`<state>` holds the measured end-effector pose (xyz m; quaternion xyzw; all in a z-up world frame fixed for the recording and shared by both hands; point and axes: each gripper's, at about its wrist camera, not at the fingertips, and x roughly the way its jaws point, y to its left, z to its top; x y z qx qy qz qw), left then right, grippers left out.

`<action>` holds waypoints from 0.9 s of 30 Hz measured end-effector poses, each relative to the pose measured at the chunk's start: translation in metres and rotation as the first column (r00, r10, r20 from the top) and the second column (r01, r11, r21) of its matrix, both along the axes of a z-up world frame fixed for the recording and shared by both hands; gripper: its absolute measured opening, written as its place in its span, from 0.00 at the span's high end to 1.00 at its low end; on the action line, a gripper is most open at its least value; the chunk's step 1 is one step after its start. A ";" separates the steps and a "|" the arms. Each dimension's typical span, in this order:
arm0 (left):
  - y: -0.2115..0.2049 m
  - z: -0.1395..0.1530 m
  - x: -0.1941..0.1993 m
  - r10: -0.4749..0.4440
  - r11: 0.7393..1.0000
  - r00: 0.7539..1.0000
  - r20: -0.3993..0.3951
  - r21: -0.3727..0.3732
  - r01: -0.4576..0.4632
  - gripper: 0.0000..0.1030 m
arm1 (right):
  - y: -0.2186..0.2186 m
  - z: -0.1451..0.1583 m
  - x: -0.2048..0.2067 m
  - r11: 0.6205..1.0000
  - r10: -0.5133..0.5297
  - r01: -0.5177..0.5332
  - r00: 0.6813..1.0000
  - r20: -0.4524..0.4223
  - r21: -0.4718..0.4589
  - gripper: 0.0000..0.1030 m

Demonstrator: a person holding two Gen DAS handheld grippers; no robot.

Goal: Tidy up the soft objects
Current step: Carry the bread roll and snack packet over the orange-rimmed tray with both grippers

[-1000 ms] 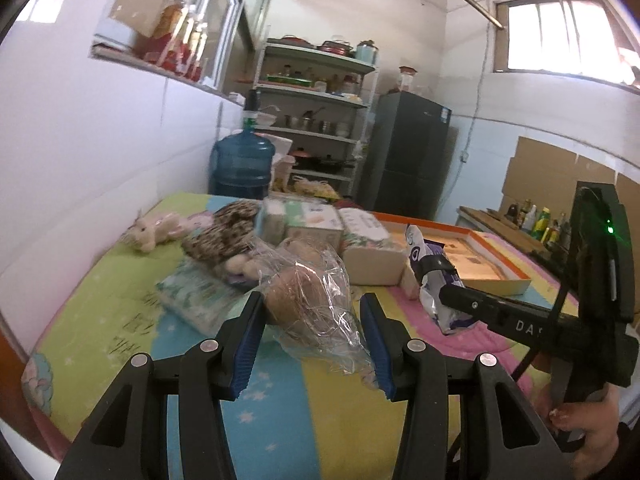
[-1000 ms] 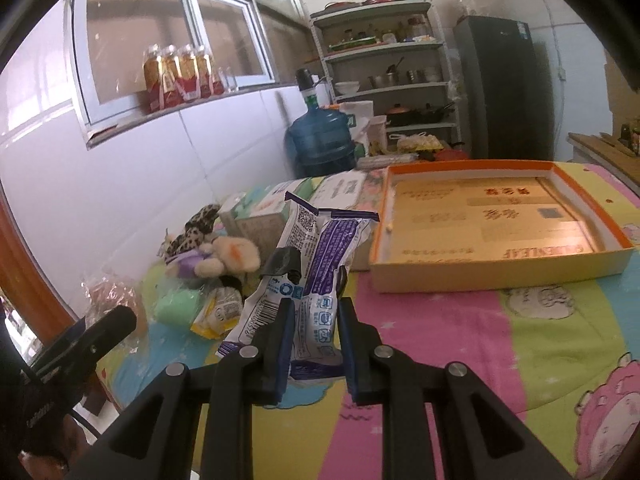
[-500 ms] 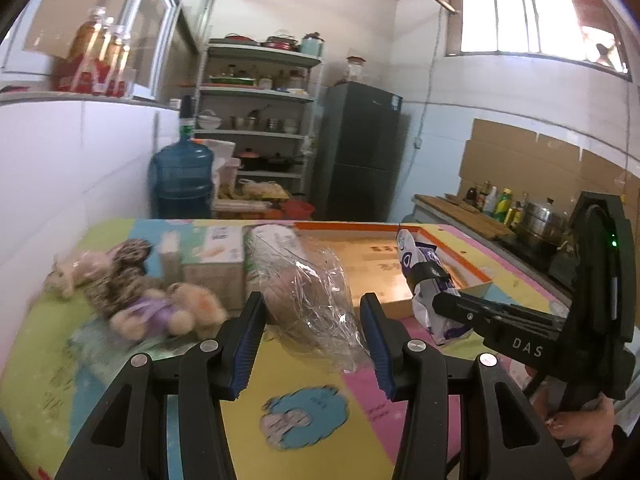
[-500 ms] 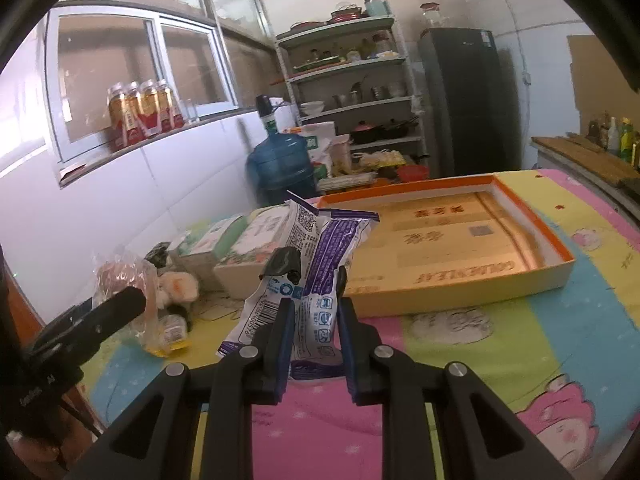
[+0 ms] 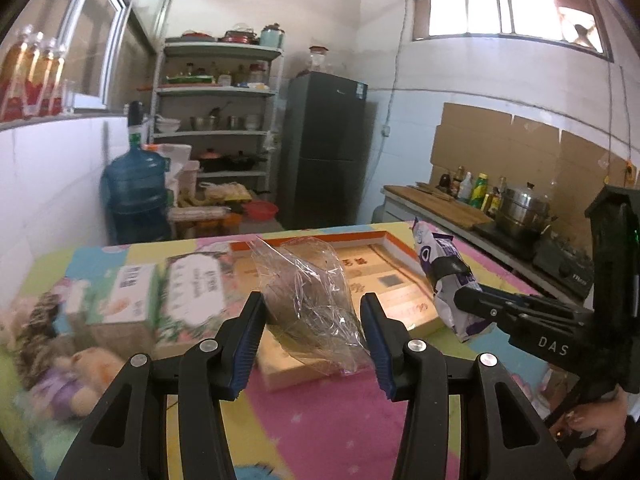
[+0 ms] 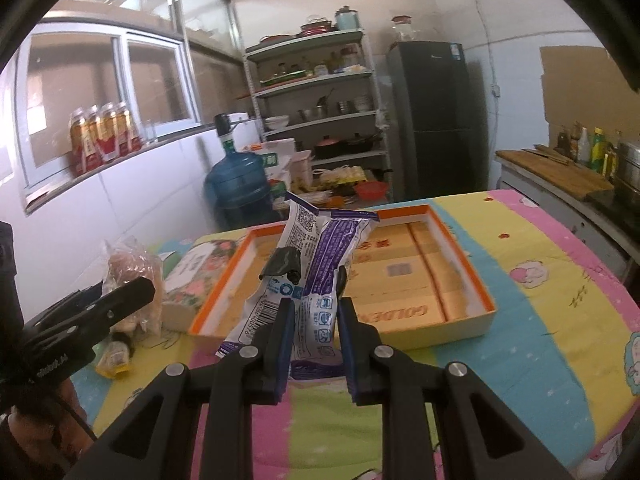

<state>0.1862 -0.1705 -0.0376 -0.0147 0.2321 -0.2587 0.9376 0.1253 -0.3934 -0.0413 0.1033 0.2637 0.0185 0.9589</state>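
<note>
My left gripper (image 5: 312,320) is shut on a clear plastic bag of bread (image 5: 308,292) and holds it above the table, in front of the orange-rimmed cardboard tray (image 5: 384,240). My right gripper (image 6: 314,316) is shut on a white and purple snack packet (image 6: 316,256), held upright before the same tray (image 6: 484,308). The packet also shows in the left wrist view (image 5: 444,280); the bag shows in the right wrist view (image 6: 132,260). Plush toys (image 5: 60,360) lie at the table's left.
Two tissue boxes (image 5: 192,296) stand left of the tray on the colourful tablecloth (image 6: 560,320). A blue water jug (image 5: 136,196), metal shelves (image 5: 216,120) and a dark fridge (image 5: 328,148) stand behind the table. A counter with bottles (image 5: 476,196) runs along the right.
Both grippers have swung right with their loads, from over the plush toys and tissue boxes toward the cardboard tray. Both grips are unchanged.
</note>
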 end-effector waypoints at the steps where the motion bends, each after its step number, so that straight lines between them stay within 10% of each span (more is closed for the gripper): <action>1: -0.004 0.000 0.005 -0.006 1.000 1.000 -0.011 -0.006 0.006 0.51 | -0.006 0.000 0.003 1.000 -0.006 0.006 1.000 -0.003 0.004 0.78; 27: -0.089 -0.013 0.092 0.073 0.993 0.995 -0.073 0.094 -0.066 0.51 | -0.068 -0.025 0.084 1.000 -0.006 0.008 0.995 -0.095 0.027 0.77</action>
